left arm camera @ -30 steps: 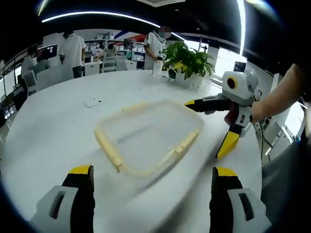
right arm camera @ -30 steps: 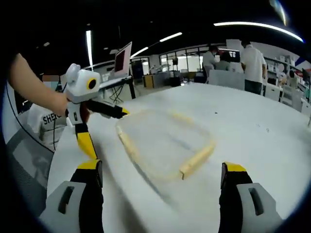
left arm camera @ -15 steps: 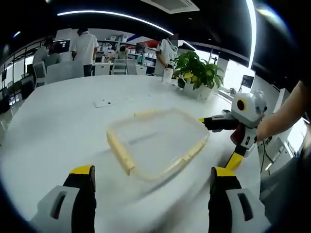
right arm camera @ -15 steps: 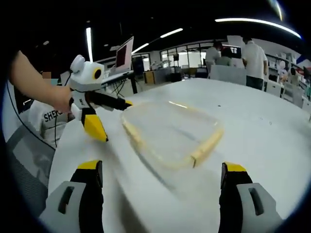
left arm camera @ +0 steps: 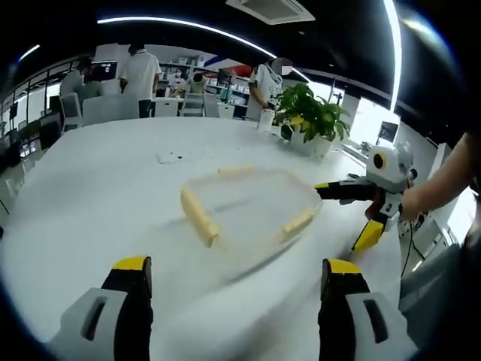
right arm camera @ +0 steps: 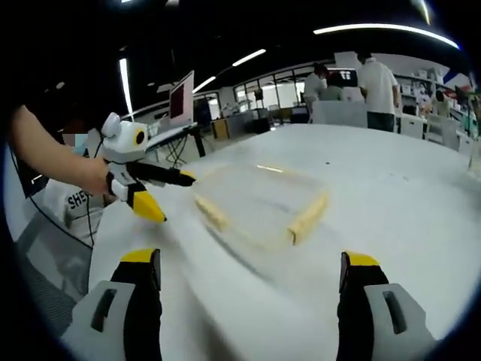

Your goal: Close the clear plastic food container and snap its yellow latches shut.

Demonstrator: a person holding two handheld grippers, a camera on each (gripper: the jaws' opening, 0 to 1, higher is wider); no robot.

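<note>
Clear container [left arm camera: 244,214] with yellow latches [left arm camera: 198,216] sits on white bench [left arm camera: 90,195]; both grippers [left arm camera: 233,301] [right arm camera: 252,297] hover, jaws wide open, holding nothing; press each latch squarely

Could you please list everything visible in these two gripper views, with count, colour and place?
Food container: one, clear plastic, lying on the table between the two grippers.
Latches: at least three seen, yellow, on the container's edges.
Table: one, white, large, with a rounded edge.
Potted plant: one, green, in a white pot at the table's far side.
Monitor: one, on a stand beyond the table edge in the right gripper view.
People: several, in white shirts, standing in the background.
Small flat item: one, white, on the table beyond the container; too blurred to name.
Left gripper: one, grey with yellow-tipped black fingers, open, short of the container.
Right gripper: one, same colours, open, short of the container.
</note>
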